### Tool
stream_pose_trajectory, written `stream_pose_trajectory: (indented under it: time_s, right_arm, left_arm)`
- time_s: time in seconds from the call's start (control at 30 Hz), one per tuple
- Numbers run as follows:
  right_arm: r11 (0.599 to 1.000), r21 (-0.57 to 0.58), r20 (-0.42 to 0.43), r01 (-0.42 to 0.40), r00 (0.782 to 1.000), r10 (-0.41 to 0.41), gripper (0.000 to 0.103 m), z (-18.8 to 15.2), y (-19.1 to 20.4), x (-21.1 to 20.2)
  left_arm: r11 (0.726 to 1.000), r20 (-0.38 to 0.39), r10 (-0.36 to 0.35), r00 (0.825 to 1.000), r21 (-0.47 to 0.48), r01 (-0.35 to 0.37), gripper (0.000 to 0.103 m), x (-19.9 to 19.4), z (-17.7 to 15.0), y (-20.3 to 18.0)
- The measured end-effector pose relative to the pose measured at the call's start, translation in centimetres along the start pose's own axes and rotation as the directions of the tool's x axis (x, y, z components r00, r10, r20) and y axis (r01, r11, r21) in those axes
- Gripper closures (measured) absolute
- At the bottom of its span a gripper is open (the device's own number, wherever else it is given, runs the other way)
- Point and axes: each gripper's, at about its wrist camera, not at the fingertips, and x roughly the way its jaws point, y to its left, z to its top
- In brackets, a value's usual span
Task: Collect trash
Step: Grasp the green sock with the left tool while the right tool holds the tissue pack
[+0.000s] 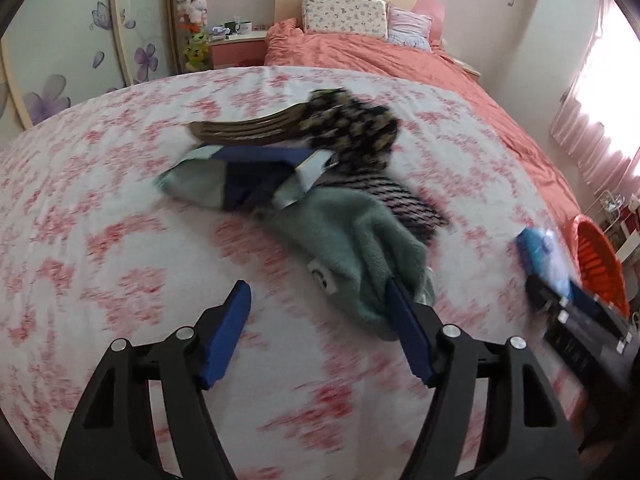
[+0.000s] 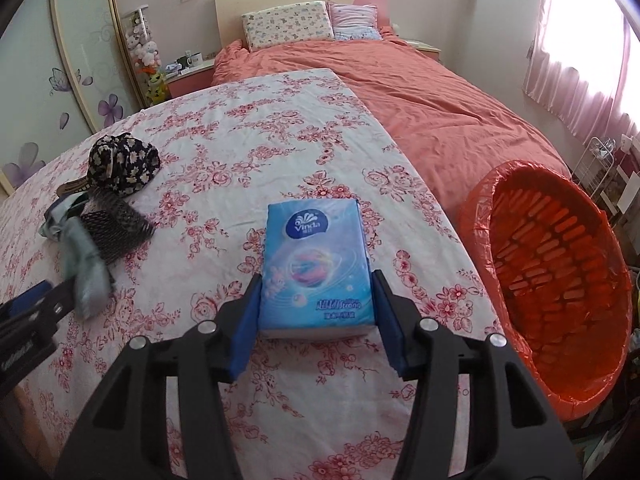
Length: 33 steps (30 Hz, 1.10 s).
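Note:
A blue tissue pack (image 2: pixel 316 240) lies on the floral sheet (image 2: pixel 240 152) between the fingers of my right gripper (image 2: pixel 316 284), whose blue pads press its two long sides. In the left wrist view my left gripper (image 1: pixel 316 294) stands open over the sheet (image 1: pixel 100 200). Its right finger (image 1: pixel 404 320) touches the edge of a green fleece cloth (image 1: pixel 360 240), and mostly bare sheet lies between the jaws. Behind the cloth is a pile with a navy and pale piece (image 1: pixel 248 176) and a dark floral cloth (image 1: pixel 356 124). The left wrist view is blurred.
An orange bin lined with an orange bag (image 2: pixel 560 280) stands off the bed's right edge, tilted toward me. A coral duvet (image 2: pixel 420 96) and pillows (image 2: pixel 288 28) lie at the far end. A nightstand with mugs (image 2: pixel 188 64) stands at the back left.

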Motion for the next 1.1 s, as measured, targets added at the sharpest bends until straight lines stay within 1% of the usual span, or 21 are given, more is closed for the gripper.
stream_pose_trajectory:
  time_s: [0.07, 0.13, 0.2, 0.23, 0.27, 0.33, 0.37, 0.4, 0.43, 0.57, 0.63, 0.73, 0.8, 0.83, 0.9, 0.97, 1.1]
  right_arm:
    - [1.0, 0.001, 0.0, -0.002, 1.0, 0.002, 0.05, 0.0, 0.0, 0.0]
    - [1.0, 0.0, 0.0, -0.001, 1.0, 0.001, 0.05, 0.0, 0.0, 0.0]
    - [1.0, -0.002, 0.0, 0.0, 1.0, 0.0, 0.05, 0.0, 0.0, 0.0]
    - [1.0, -0.002, -0.001, 0.0, 1.0, 0.0, 0.05, 0.0, 0.0, 0.0]
    - [1.0, -0.004, -0.001, 0.0, 1.0, 0.0, 0.049, 0.0, 0.0, 0.0]
    - [1.0, -0.004, -0.001, 0.0, 1.0, 0.0, 0.049, 0.0, 0.0, 0.0]
    - [1.0, -0.004, -0.001, 0.0, 1.0, 0.0, 0.049, 0.0, 0.0, 0.0]
    - [1.0, -0.005, -0.001, 0.0, 1.0, 0.0, 0.049, 0.0, 0.0, 0.0]
    - [1.0, -0.005, -0.001, 0.0, 1.0, 0.0, 0.049, 0.0, 0.0, 0.0]
    - [1.0, -0.004, -0.001, 0.0, 1.0, 0.0, 0.048, 0.0, 0.0, 0.0]
    - [1.0, -0.004, -0.001, 0.001, 1.0, -0.001, 0.048, 0.0, 0.0, 0.0]
    - [1.0, -0.004, -0.001, 0.001, 1.0, -0.001, 0.048, 0.0, 0.0, 0.0]
    - [1.0, -0.003, 0.0, 0.001, 1.0, -0.001, 0.049, 0.0, 0.0, 0.0]
    - [1.0, -0.003, 0.001, -0.001, 1.0, 0.001, 0.051, 0.0, 0.0, 0.0]
    - [1.0, -0.005, 0.004, -0.011, 1.0, 0.011, 0.052, 0.0, -0.1, -0.1]
    - [1.0, -0.01, 0.008, -0.029, 1.0, 0.029, 0.054, -0.1, -0.2, -0.3]
    - [0.998, 0.005, 0.023, -0.068, 0.997, 0.068, 0.054, -0.3, -0.6, -1.3]
  left_arm:
    - [1.0, 0.003, 0.021, 1.0, 0.015, -0.021, 0.034, -0.5, -0.6, 1.2]
    - [0.998, 0.002, 0.06, 0.998, 0.02, -0.06, 0.034, -0.9, -0.8, 2.1]
    - [0.998, -0.003, 0.066, 0.998, 0.013, -0.066, 0.034, -1.3, -1.1, 3.5]
    - [0.998, 0.0, 0.056, 0.998, 0.005, -0.056, 0.034, -1.5, -1.1, 3.8]
    - [1.0, 0.013, 0.025, 1.0, -0.014, -0.025, 0.034, -2.1, -1.1, 4.2]
    - [0.999, 0.04, -0.031, 0.999, -0.04, 0.033, 0.031, -2.9, -0.9, 4.2]
    - [0.997, 0.057, -0.055, 0.997, -0.054, 0.058, 0.028, -3.3, -0.6, 3.9]
    - [0.995, 0.067, -0.07, 0.995, -0.061, 0.074, 0.027, -3.5, -0.3, 3.5]
    - [0.994, 0.075, -0.084, 0.994, -0.067, 0.089, 0.027, -3.5, 0.0, 3.0]
    - [0.991, 0.072, -0.1, 0.992, -0.078, 0.105, 0.028, -2.4, 1.2, 0.4]
    - [0.991, 0.06, -0.104, 0.993, -0.074, 0.108, 0.033, -1.7, 1.4, -0.5]
    - [0.993, 0.03, -0.094, 0.995, -0.064, 0.096, 0.046, -0.4, 1.2, -1.5]
    - [0.993, 0.013, -0.104, 0.995, -0.063, 0.104, 0.064, 0.2, 1.2, -1.6]
    - [0.993, 0.014, -0.102, 0.995, -0.058, 0.102, 0.068, 0.3, 1.3, -1.6]
    - [0.993, 0.017, -0.109, 0.994, -0.041, 0.109, 0.084, 0.0, 1.2, -1.4]
    - [0.992, 0.023, -0.12, 0.992, -0.019, 0.121, 0.086, -0.8, 1.0, -1.1]
    - [0.994, 0.051, -0.101, 0.994, 0.034, 0.1, 0.086, -2.4, 0.8, -0.5]
